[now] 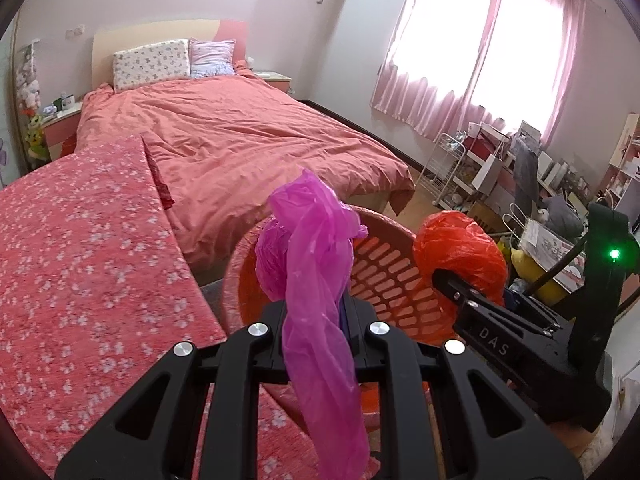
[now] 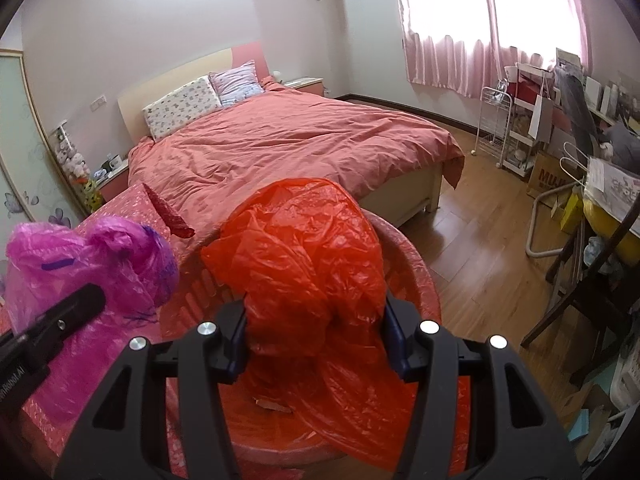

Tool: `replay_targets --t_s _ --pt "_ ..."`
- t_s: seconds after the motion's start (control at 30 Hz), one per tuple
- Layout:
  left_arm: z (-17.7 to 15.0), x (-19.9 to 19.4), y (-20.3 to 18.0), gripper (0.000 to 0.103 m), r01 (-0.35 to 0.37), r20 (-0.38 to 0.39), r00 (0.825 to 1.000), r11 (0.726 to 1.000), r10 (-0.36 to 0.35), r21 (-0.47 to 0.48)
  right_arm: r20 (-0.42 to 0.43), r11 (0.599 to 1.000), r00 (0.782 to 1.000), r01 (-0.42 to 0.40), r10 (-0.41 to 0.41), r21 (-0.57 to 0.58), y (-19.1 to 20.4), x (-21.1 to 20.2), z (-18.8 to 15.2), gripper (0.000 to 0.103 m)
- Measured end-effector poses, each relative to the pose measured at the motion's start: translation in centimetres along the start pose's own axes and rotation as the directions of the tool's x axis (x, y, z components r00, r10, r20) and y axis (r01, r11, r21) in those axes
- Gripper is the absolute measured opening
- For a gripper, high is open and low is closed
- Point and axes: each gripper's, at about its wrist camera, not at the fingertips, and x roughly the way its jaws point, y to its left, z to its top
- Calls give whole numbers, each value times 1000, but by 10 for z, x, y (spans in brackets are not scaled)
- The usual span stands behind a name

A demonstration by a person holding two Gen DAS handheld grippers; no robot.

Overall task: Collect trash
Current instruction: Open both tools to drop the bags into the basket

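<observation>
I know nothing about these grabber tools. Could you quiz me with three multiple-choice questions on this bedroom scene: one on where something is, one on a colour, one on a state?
1. Where is the red plastic basket?
A. On the bed
B. Just below both grippers
C. By the window

2. What colour is the plastic bag in the left gripper?
A. Magenta
B. Blue
C. Green

3. What is the right gripper doing?
A. Hanging open and empty
B. Clamping an orange-red plastic bag
C. Holding a pillow

Answers:
1 B: its slotted wall sits right under the bags.
2 A: magenta film hangs from its jaws.
3 B: both pads press on the bag.
</observation>
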Motion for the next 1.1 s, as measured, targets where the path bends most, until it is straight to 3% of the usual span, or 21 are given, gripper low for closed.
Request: replay_targets --t_s 0.23,0.33,0.5,0.7,1.1 --pt "-2 13 -3 20 -9 -26 1000 1000 9 -7 19 999 1000 -26 25 31 -6 8 11 58" --pt "-4 14 4 39 -34 -34 999 999 34 -21 30 999 999 -35 34 40 -9 8 13 67" --pt "-6 11 9 50 -58 -32 998 998 58 -27 38 999 999 -40 39 35 -6 7 11 75" --pt "-6 0 16 56 -87 -17 996 995 87 -39 48 999 998 -38 37 19 2 1 10 83" --pt "2 -30 22 61 -122 43 991 991 124 -48 104 1000 994 -17 19 -15 4 -41 7 85"
